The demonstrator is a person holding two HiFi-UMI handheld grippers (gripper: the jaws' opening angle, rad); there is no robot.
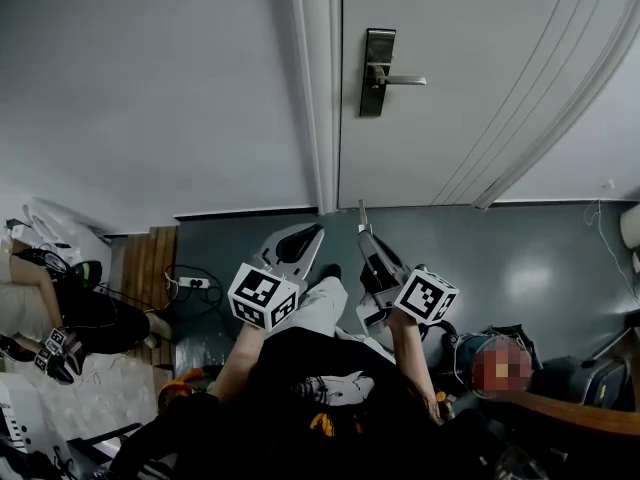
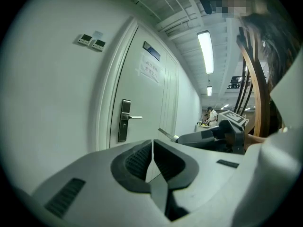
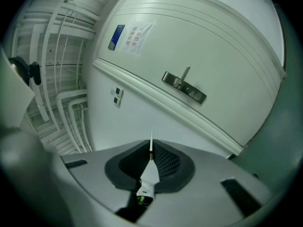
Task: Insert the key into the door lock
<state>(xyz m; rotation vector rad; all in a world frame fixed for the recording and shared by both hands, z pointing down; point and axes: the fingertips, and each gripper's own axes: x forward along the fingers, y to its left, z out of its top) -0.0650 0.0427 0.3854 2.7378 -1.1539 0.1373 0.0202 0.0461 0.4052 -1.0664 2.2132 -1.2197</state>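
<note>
A white door [image 1: 470,88] carries a metal lock plate with a lever handle [image 1: 377,71]; the same lock [image 2: 125,119] shows in the left gripper view and as a tilted plate [image 3: 184,87] in the right gripper view. My right gripper [image 1: 364,230] is shut on a thin metal key [image 3: 151,144] whose blade sticks out past the fingertips, well short of the door. The key [image 2: 165,134] also shows from the side in the left gripper view. My left gripper [image 1: 310,236] is shut with nothing in it, beside the right one.
A white door frame [image 1: 318,88] runs between the door and the grey wall [image 1: 150,88]. On the floor at left lie a power strip [image 1: 192,282], cables and bags [image 1: 60,236]. A dark bag [image 1: 590,373] sits at right. Papers [image 3: 136,37] hang on the door.
</note>
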